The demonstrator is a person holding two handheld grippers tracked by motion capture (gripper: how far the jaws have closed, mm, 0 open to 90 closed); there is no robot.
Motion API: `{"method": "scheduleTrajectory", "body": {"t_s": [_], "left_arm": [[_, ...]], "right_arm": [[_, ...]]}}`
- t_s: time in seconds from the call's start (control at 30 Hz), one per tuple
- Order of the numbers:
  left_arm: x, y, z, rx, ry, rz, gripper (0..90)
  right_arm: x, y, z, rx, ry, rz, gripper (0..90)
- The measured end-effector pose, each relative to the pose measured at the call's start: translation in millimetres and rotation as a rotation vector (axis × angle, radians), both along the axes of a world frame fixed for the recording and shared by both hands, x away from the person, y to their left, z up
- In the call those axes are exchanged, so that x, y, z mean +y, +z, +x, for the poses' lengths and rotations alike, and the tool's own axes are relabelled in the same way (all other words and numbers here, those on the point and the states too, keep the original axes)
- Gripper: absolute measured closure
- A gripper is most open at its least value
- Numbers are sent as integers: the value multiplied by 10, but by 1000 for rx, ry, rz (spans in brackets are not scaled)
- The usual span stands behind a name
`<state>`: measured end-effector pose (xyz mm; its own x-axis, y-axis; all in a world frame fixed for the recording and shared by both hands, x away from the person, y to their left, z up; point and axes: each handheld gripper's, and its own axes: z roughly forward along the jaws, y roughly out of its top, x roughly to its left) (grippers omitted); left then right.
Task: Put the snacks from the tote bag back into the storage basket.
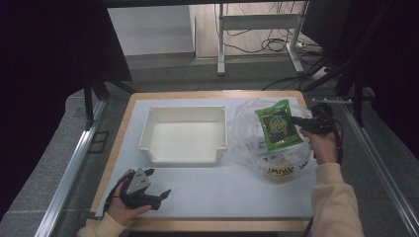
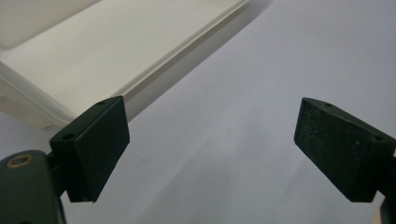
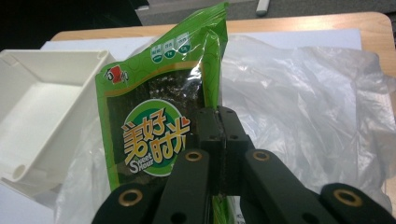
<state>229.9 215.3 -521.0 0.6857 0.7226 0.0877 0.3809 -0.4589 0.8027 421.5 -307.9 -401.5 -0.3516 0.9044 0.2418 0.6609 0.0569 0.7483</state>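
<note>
A green snack packet (image 1: 277,124) with a round yellow-lettered label hangs above a crumpled clear plastic bag (image 1: 257,143). My right gripper (image 1: 300,122) is shut on the packet's right edge; in the right gripper view the packet (image 3: 159,112) stands upright, pinched between the closed jaws of the right gripper (image 3: 219,122). An empty white plastic bin (image 1: 184,134) sits at the table's middle, left of the bag. My left gripper (image 1: 159,183) rests near the front left edge of the table, held in a hand, its pads (image 2: 100,144) wide apart over bare white table, with the bin (image 2: 93,56) ahead.
The white mat (image 1: 222,190) lies on a wooden table (image 1: 197,224). Another packet with dark lettering (image 1: 281,170) lies inside the plastic bag. Metal rails (image 1: 69,173) run along both sides of the table. A desk frame and cables (image 1: 267,39) stand beyond the far edge.
</note>
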Motion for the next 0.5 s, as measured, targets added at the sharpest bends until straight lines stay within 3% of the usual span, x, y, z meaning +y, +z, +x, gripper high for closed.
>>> {"method": "scheduleTrajectory", "body": {"t_s": [0.5], "left_arm": [[-12, -3, -2, -1, -4, 5, 102]], "right_arm": [[123, 125, -14, -29, 25, 30, 900]]}}
